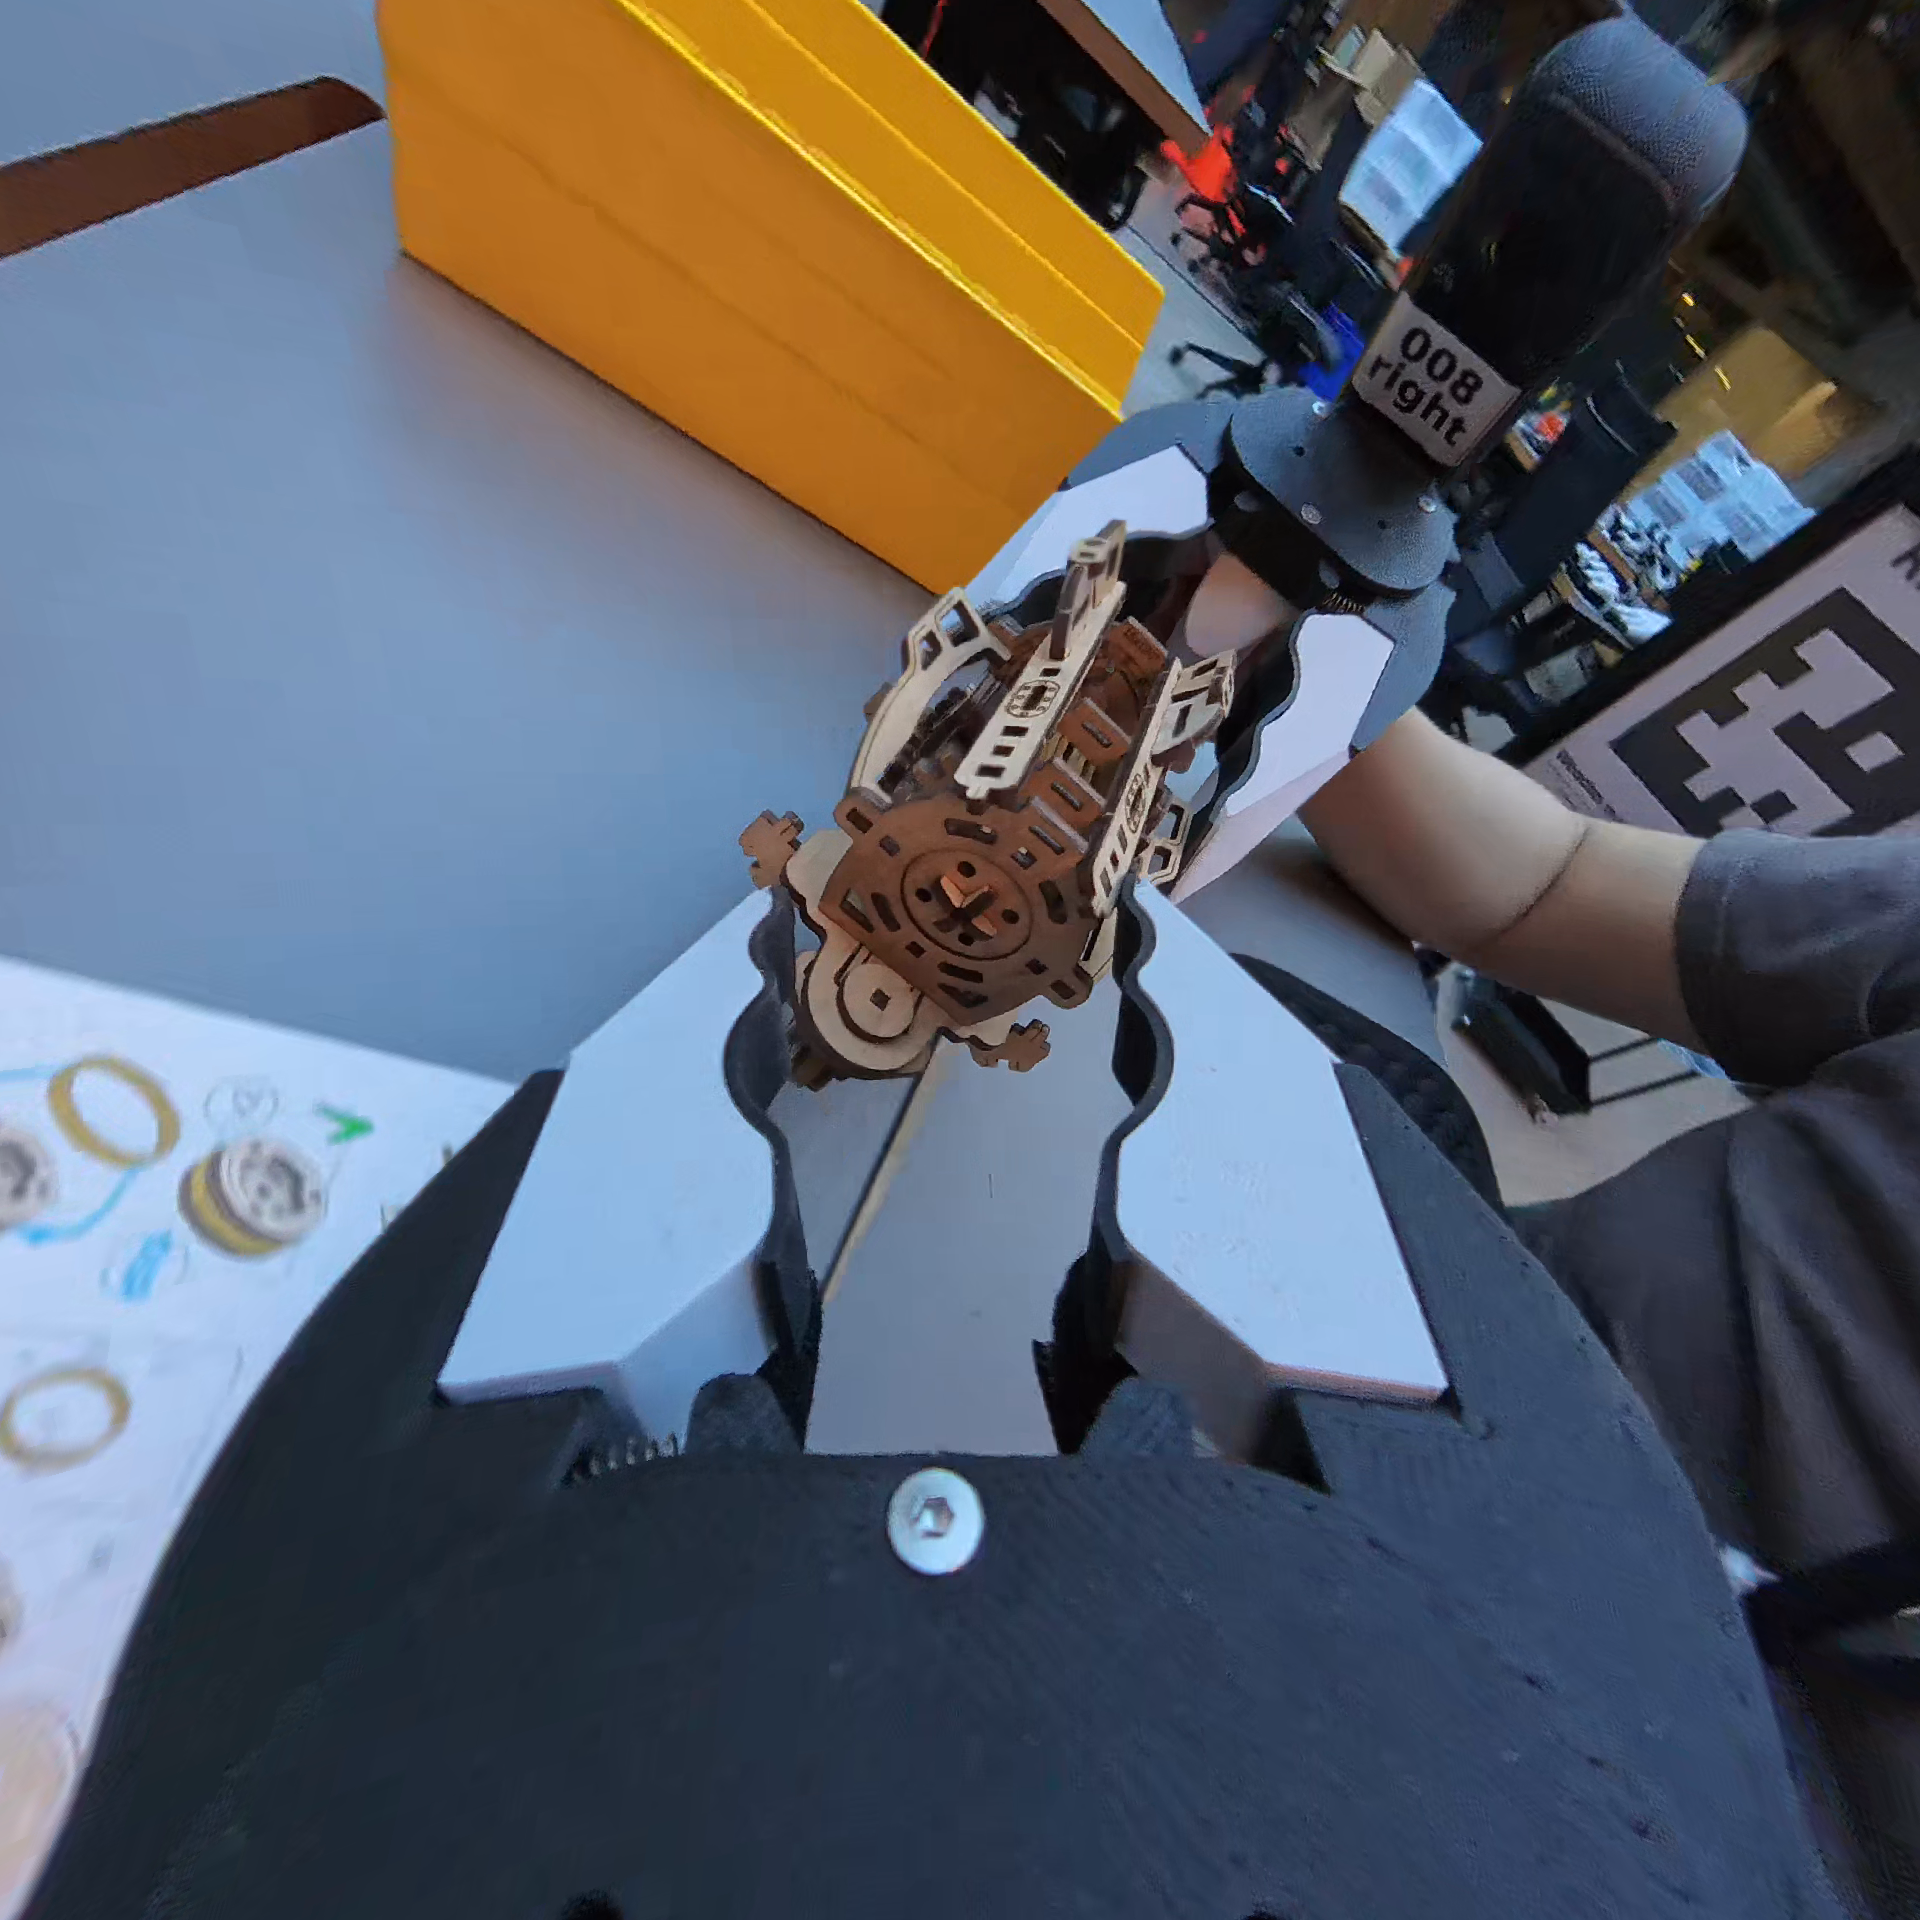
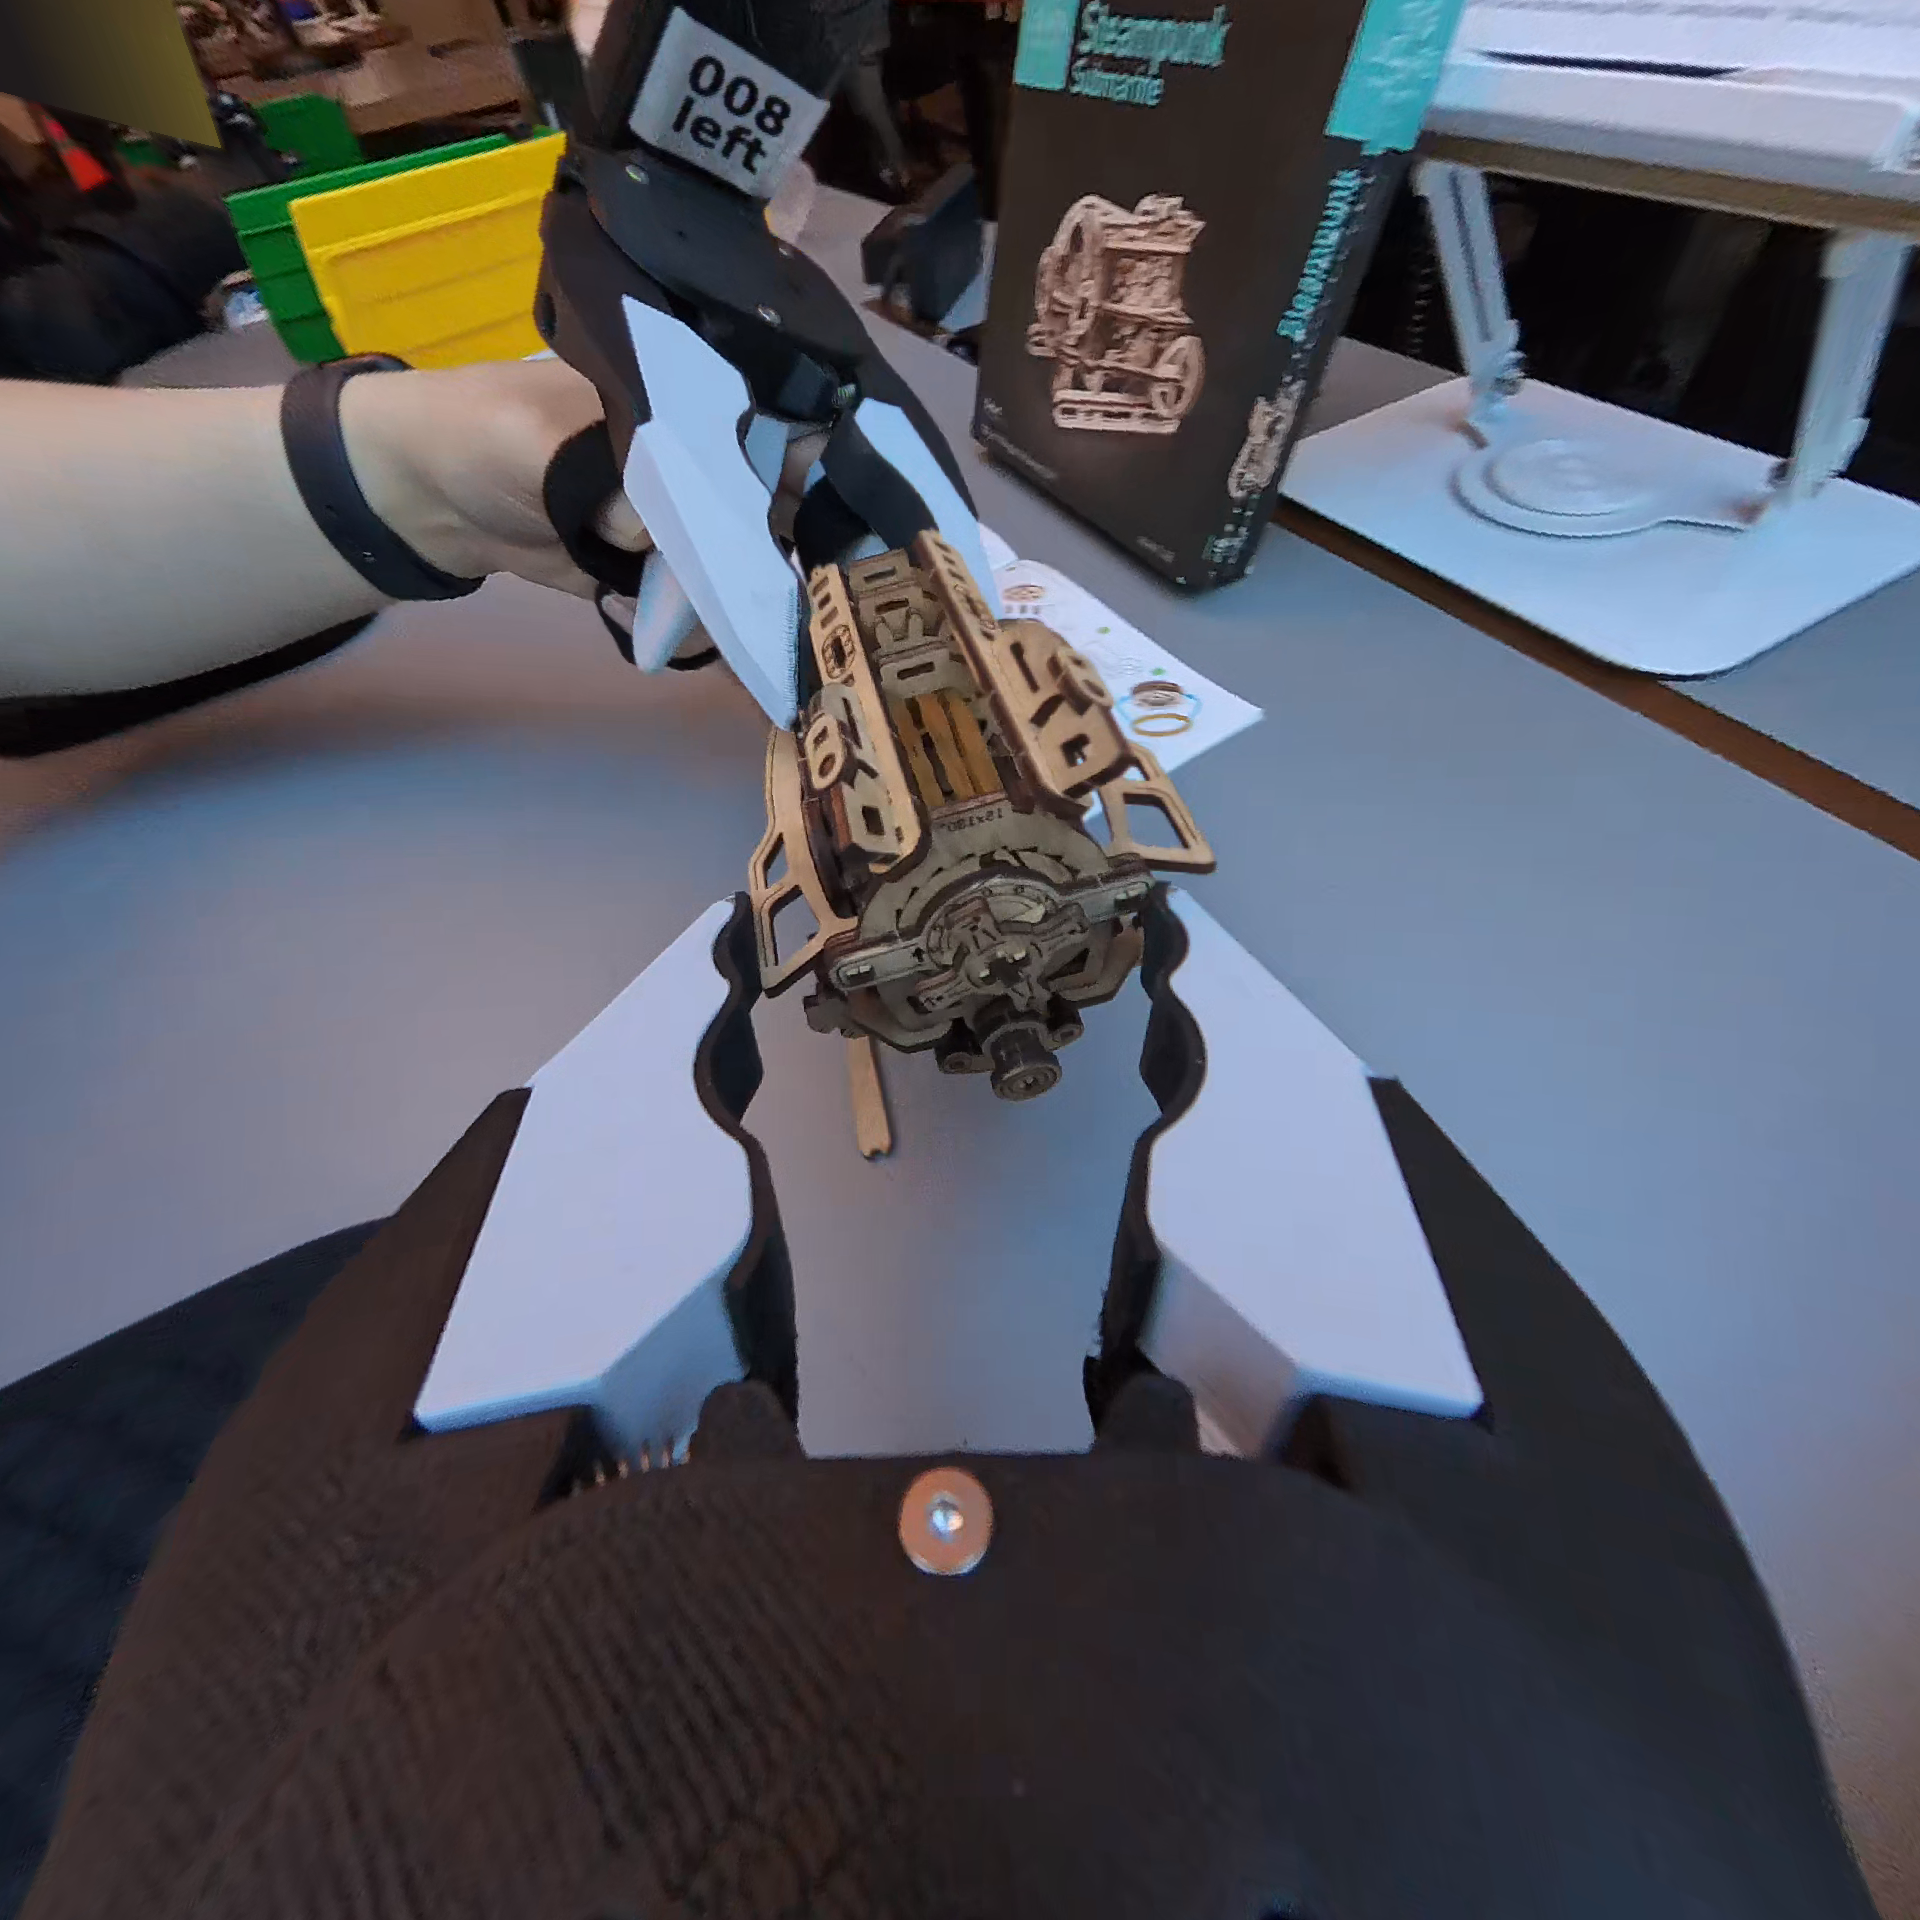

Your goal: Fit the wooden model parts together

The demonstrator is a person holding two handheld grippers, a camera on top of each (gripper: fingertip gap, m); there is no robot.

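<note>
The wooden model (image 1: 966, 831) is a barrel-shaped assembly of laser-cut plywood, held in the air over the grey table (image 1: 364, 623) between both grippers. My left gripper (image 1: 951, 914) is shut on its dark end plate. My right gripper (image 2: 948, 914) is shut on the opposite end, where a small gear hub (image 2: 1023, 1065) sticks out. Each gripper also shows in the other's view: the right gripper (image 1: 1132, 717) in the left wrist view and the left gripper (image 2: 894, 655) in the right wrist view. A pale wooden strip (image 2: 871, 1096) shows under the model; I cannot tell whether it is attached.
A yellow box (image 1: 727, 260) stands behind the model. A printed instruction sheet (image 1: 156, 1247) lies at the left, also showing in the right wrist view (image 2: 1164, 696). The dark kit box (image 2: 1143, 291) stands upright beside a white stand (image 2: 1610, 468). Green and yellow bins (image 2: 416, 249) sit far back. The person's arm (image 1: 1455, 862) reaches in. Left tips to right tips: about 4 cm.
</note>
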